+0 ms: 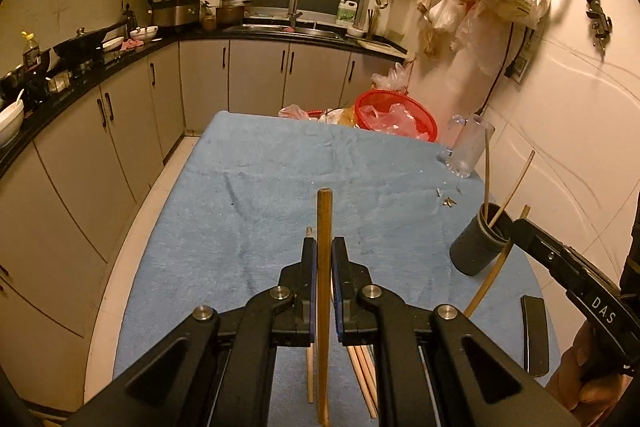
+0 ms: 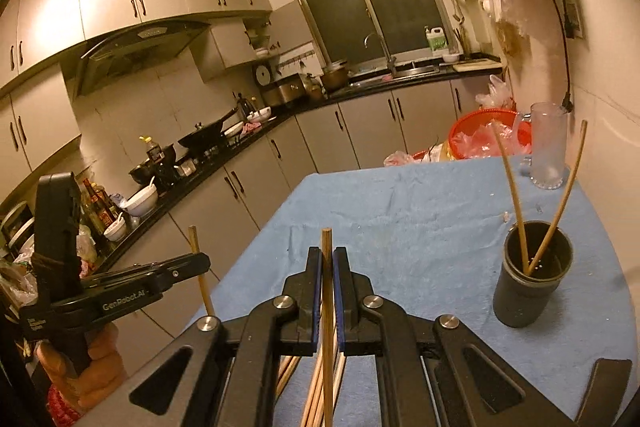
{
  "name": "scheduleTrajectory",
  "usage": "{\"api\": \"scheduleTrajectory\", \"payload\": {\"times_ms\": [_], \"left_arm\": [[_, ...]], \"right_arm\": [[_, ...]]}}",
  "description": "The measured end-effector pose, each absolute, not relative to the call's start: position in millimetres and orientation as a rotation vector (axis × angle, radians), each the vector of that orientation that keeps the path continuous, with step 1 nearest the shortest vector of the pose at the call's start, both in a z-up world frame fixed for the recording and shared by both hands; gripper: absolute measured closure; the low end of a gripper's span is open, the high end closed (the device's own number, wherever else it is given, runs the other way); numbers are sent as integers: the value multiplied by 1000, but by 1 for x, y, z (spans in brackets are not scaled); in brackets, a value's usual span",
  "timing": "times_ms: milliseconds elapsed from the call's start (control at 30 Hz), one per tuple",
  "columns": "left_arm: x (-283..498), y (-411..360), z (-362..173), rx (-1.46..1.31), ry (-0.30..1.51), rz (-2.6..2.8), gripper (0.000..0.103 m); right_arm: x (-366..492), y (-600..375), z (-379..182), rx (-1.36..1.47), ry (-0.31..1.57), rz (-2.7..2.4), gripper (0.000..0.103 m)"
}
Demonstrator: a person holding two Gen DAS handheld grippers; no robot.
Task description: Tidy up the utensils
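Left gripper (image 1: 324, 259) is closed on one upright chopstick (image 1: 324, 227), lifted off the cloth (image 1: 248, 187), presumably for transfer. Right gripper (image 2: 328, 263) likewise clamps a single chopstick (image 2: 327, 247), held vertical, likely so it drops cleanly into the holder (image 2: 528, 287). The holder stands ahead and right of it, already containing two leaning chopsticks. Loose chopsticks (image 1: 362, 367) lie on the cloth beneath the grippers.
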State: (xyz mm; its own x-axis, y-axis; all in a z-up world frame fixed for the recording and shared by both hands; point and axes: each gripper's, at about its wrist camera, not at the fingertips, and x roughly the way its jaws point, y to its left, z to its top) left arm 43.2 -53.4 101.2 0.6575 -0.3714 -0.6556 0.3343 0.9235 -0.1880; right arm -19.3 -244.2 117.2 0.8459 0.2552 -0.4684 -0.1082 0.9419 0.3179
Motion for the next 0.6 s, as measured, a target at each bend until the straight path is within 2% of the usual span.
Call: {"api": "scheduleTrajectory", "payload": {"times_ms": [600], "left_arm": [[29,-58,119,-58,715,-422,96]], "right_arm": [[-43,-247,135,292,460,194,97]]}}
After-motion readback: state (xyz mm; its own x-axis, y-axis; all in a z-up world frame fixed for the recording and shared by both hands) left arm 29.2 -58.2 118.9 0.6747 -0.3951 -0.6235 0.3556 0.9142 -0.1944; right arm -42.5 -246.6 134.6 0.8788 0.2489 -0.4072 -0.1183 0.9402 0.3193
